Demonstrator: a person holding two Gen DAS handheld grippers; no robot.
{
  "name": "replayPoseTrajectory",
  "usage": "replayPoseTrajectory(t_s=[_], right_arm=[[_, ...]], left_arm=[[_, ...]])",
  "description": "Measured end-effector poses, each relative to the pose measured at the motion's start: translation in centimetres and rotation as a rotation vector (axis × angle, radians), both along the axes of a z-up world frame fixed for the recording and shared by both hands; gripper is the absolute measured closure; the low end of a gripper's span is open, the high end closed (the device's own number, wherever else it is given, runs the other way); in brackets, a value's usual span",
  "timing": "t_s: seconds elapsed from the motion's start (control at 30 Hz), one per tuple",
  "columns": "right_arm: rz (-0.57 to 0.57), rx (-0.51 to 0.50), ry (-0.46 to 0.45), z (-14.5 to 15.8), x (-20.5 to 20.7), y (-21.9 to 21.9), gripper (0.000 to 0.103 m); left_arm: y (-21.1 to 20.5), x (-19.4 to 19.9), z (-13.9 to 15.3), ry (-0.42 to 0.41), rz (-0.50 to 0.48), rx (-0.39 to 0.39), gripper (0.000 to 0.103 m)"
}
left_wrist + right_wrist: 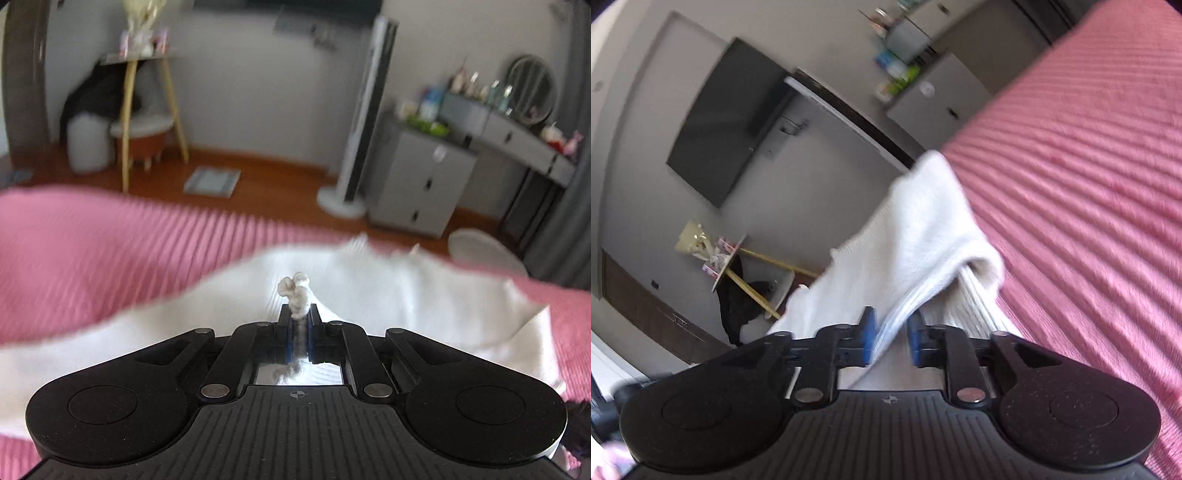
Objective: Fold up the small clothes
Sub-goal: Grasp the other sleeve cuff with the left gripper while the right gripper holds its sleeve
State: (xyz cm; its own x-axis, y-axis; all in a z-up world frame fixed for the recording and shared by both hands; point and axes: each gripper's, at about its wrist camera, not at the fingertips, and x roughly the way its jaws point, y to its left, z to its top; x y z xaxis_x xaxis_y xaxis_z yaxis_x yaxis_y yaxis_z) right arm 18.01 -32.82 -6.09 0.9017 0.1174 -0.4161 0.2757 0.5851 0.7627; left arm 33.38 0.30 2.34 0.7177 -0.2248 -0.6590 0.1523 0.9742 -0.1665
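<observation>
A: Left gripper [298, 314], state?

B: Clenched. Jaws nearly together, pinching a bunched knot of white knit. A small crumpled tuft pokes out past the tips.

A: The white garment [369, 288] itself?

B: Spread across the pink ribbed bedspread [92, 258], reaching from the lower left of the left wrist view to the right side. The pinched part is raised toward the jaws; the rest looks to lie on the bed. The far edge is blurred.

A: Right gripper [891, 338]?

B: Jaws part-way open, with a fold of the same white garment [916, 229] running between the blue pads [868, 336]. The fold lies against the left pad. Cannot tell whether the right pad touches it; a gap seems to show on that side. So: fabric between the jaws, grip not confirmed.

A: Cloth position in that view?

B: It rises from the jaws up to a rounded corner, at the edge of the bedspread [1089, 184]. A ribbed section shows just beyond the right pad.

A: Background?

B: Dark wall screen [727, 122], grey cabinet [417, 177], white tower fan [365, 122], wooden floor [266, 177].
</observation>
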Motion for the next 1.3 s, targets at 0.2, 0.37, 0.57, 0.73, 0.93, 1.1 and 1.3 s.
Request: replayPoseTrajectory(t_s=[0.2,0.37,0.57,0.73,0.93,1.1,1.3], right_arm=[[-0.112,0.126,-0.044,-0.9,-0.8,-2.8,0.072],[-0.115,0.116,0.003,-1.4,0.7,-2.6,0.097],[-0.114,-0.144,-0.022,0.9,0.9,-0.5,0.097],[-0.064,-0.268,0.040,0.3,2.1,1.2,0.097],[-0.047,-0.182,0.085,0.3,1.9,-0.5,0.097],[-0.104,-0.124,0.149,2.3,-0.2,-1.9,0.096],[-0.116,-0.342,0.137,5.4,-0.2,0.7,0.092]], left_arm=[[2.9,1.3,-3.6,0.141,0.056,-0.118,0.093],[4.4,2.2,-4.9,0.170,0.053,-0.151,0.093],[3.8,1.8,-2.7,0.007,0.012,-0.105,0.094],[3.3,2.6,-4.1,0.031,0.049,-0.017,0.093],[3.1,2.0,-4.6,0.042,0.075,0.068,0.074],[5.9,0.7,-3.1,0.054,0.146,-0.014,0.056],[8.4,-1.5,-3.7,0.118,0.182,-0.118,0.043]])
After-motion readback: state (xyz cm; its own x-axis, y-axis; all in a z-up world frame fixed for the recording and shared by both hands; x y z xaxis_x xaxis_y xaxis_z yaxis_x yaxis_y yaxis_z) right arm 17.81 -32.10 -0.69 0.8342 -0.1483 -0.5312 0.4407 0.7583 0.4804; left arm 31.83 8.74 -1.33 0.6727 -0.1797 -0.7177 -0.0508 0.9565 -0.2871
